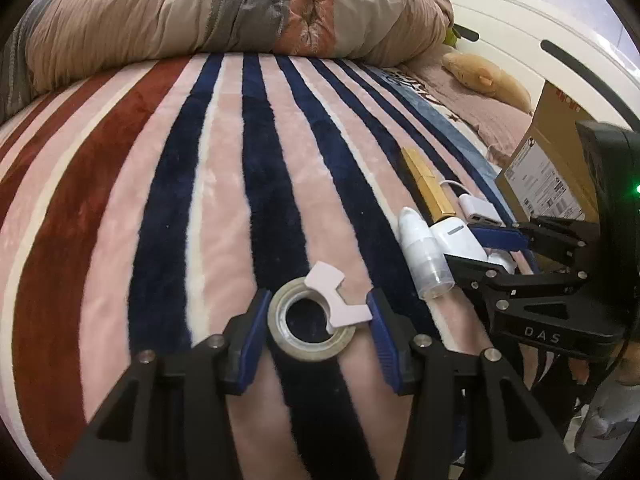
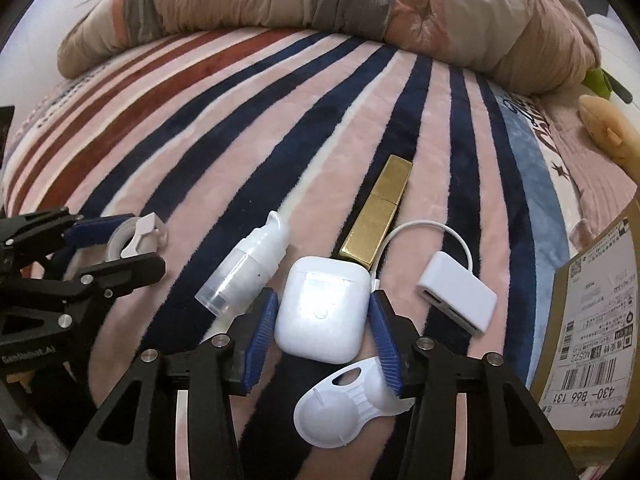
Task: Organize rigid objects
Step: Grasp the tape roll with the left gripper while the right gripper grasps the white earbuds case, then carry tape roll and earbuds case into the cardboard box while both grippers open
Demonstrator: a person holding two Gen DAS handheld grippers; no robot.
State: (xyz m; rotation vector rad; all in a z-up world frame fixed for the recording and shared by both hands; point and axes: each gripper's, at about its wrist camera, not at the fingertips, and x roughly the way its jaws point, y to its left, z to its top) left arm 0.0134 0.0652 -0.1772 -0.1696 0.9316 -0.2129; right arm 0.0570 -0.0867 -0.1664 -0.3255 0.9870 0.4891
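Observation:
A clear tape roll (image 1: 310, 324) with a pale pink cutter piece (image 1: 336, 298) lies on the striped blanket between the blue pads of my left gripper (image 1: 318, 312), which is open around it. It also shows in the right wrist view (image 2: 132, 236). My right gripper (image 2: 322, 320) is open around a white earbud case (image 2: 324, 312). A white pump bottle (image 2: 244, 268), a gold box (image 2: 378, 220), a white adapter with cable (image 2: 456, 292) and a white plastic scoop-shaped piece (image 2: 344, 404) lie close by.
A cardboard box with shipping labels (image 2: 592, 328) stands at the right edge of the bed. A bunched duvet (image 1: 224, 12) lies along the far side. A tan plush toy (image 1: 488, 76) sits at the far right.

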